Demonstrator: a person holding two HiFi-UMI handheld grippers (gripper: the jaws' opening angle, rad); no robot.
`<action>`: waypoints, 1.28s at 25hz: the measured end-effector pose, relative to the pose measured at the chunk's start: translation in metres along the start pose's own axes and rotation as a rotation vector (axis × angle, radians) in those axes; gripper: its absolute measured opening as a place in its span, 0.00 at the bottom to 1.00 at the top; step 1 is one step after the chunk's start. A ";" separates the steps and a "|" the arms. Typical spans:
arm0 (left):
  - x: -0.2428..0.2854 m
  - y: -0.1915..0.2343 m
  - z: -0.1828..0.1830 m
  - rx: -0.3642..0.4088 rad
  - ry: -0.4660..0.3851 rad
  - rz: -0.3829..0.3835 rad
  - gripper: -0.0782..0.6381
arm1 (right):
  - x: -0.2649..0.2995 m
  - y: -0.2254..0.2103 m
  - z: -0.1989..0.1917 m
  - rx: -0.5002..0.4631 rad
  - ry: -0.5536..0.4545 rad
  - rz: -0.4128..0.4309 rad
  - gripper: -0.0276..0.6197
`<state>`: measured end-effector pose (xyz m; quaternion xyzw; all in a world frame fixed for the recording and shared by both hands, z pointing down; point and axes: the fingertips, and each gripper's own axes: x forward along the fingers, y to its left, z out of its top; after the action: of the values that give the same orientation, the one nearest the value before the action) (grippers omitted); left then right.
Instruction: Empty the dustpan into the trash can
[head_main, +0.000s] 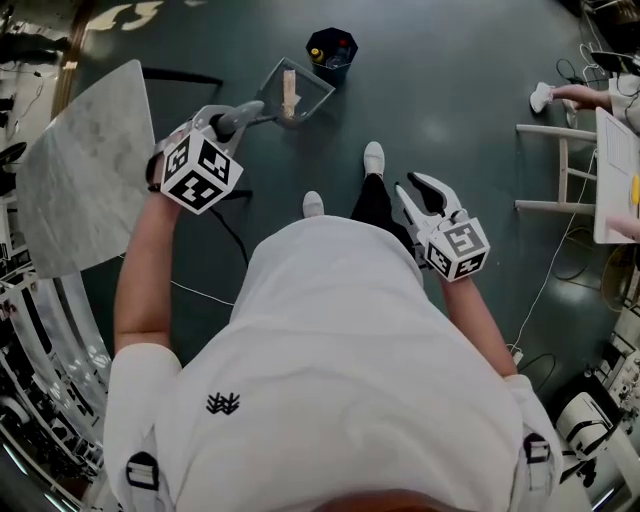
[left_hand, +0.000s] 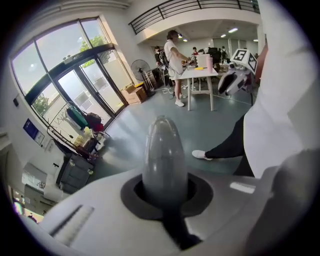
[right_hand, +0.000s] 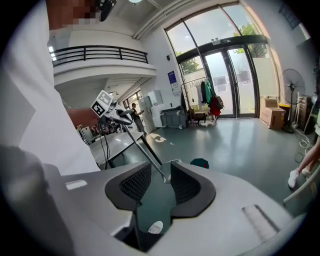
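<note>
Head view: the left gripper has the dustpan by its handle, and the dustpan sits near the trash can but not yet over it.
Load: a wooden block lies in the dustpan.
Left grip: jaws clamped round the grey handle, whose rounded end pokes up between them.
Right gripper: jaws apart, nothing between them, off to the side.
Doing it well: I'd get the dustpan's lip over the trash can's mouth first, then tip slowly so the block slides in.
Watch for: the mouth looks narrow, so a quick tilt could throw the block past it.
</note>
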<state>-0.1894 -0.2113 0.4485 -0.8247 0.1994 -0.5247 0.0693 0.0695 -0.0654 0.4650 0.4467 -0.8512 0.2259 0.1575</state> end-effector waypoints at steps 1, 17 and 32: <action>0.009 0.010 0.006 0.014 0.009 0.001 0.19 | 0.004 -0.009 0.003 0.000 -0.001 0.006 0.19; 0.160 0.124 0.125 0.205 0.181 0.023 0.19 | 0.015 -0.208 0.047 0.038 -0.005 0.030 0.19; 0.261 0.145 0.189 0.564 0.359 0.041 0.19 | 0.010 -0.289 0.045 0.131 -0.029 -0.006 0.19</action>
<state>0.0389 -0.4662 0.5364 -0.6632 0.0718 -0.6948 0.2689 0.3018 -0.2401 0.5019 0.4617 -0.8355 0.2744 0.1163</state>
